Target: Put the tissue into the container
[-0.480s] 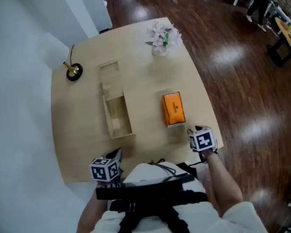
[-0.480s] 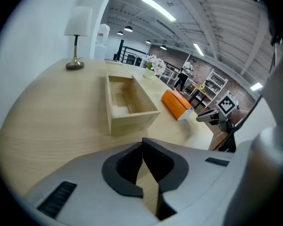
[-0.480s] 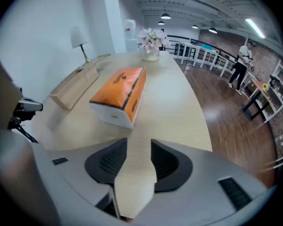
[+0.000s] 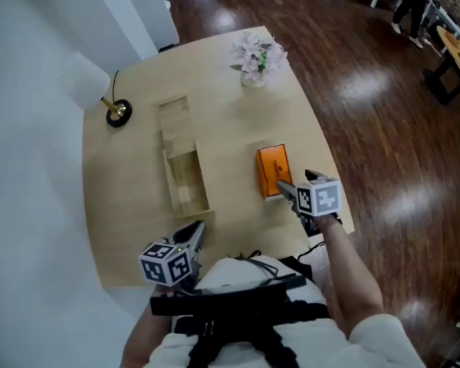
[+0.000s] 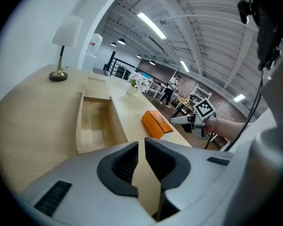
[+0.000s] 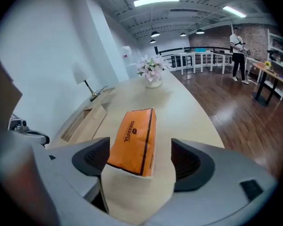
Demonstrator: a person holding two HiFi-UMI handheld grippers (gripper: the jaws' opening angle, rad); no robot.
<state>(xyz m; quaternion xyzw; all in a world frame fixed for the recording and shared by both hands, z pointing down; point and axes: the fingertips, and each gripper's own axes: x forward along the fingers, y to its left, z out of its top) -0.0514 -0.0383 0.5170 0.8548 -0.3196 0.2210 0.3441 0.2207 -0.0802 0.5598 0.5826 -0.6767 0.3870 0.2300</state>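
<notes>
The tissue pack [image 4: 273,171], laid on the worktop [image 4: 130,205] just right of the container [image 4: 185,179], is flanked untouched by the right gripper [image 4: 282,188]'s spread jaws, the left gripper [image 4: 195,232]'s jaws being nearly pressed together, empty; if gripped only at its end, it could be squashed or dropped.

Bare tabletop [image 4: 230,198] separates the orange tissue pack [image 4: 272,169] from the open-topped wooden container [image 4: 185,181], leaving a clear lane between them. The flower vase [image 4: 254,61] and lamp [image 4: 116,113] stand well apart at the far edge (a flat wooden piece [image 4: 174,117] lies against the container's far end).
</notes>
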